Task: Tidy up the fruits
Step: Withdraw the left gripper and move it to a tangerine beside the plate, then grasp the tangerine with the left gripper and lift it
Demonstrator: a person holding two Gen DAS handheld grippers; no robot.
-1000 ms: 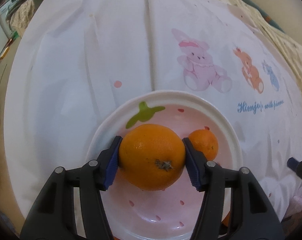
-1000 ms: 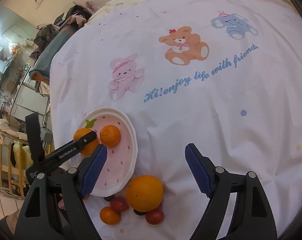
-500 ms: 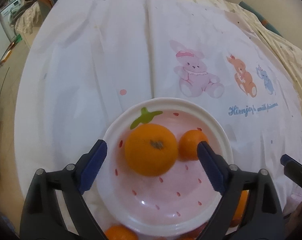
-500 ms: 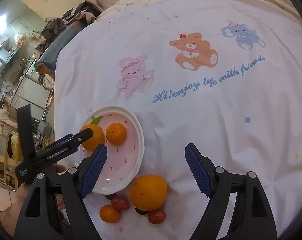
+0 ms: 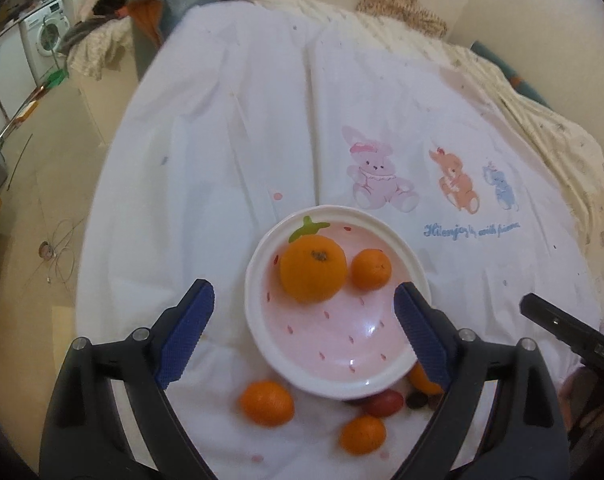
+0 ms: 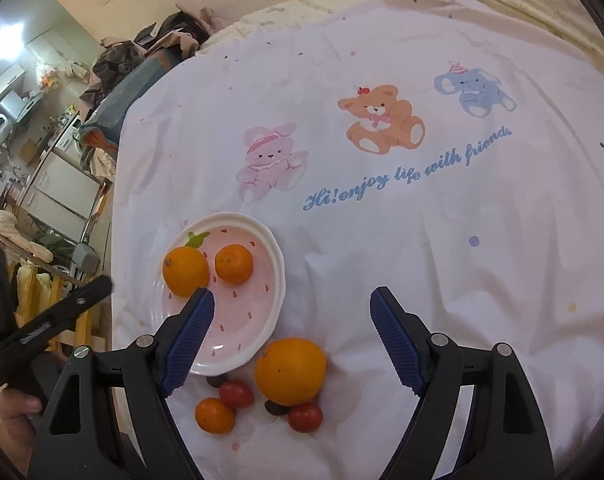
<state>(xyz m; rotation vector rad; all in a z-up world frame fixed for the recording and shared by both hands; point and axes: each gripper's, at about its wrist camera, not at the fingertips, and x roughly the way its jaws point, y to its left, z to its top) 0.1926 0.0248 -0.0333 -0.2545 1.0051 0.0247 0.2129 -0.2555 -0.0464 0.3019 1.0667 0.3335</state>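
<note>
A pink strawberry-print plate (image 5: 333,376) (image 6: 262,320) lies on the white cloth. In it sit a large orange (image 5: 313,268) (image 6: 185,266) and a small tangerine (image 5: 371,269) (image 6: 234,263). My left gripper (image 5: 303,332) is open and empty, drawn back above the plate's near side. My right gripper (image 6: 290,338) is open and empty above a second large orange (image 6: 290,372) on the cloth. Near it lie a tangerine (image 6: 214,415), two cherry tomatoes (image 6: 236,394) (image 6: 305,418) and dark small fruits (image 6: 276,408). The left wrist view shows two loose tangerines (image 5: 266,402) (image 5: 361,434).
The white cartoon-print cloth (image 6: 381,184) covers a bed; its left edge drops to the floor (image 5: 42,200). Kitchen units and a washing machine (image 5: 48,32) stand far left. The other gripper shows at each view's edge (image 5: 565,332) (image 6: 42,332).
My left gripper opened, let the large orange go onto the plate, and pulled back and up. The right gripper lifted a little and stayed open.
</note>
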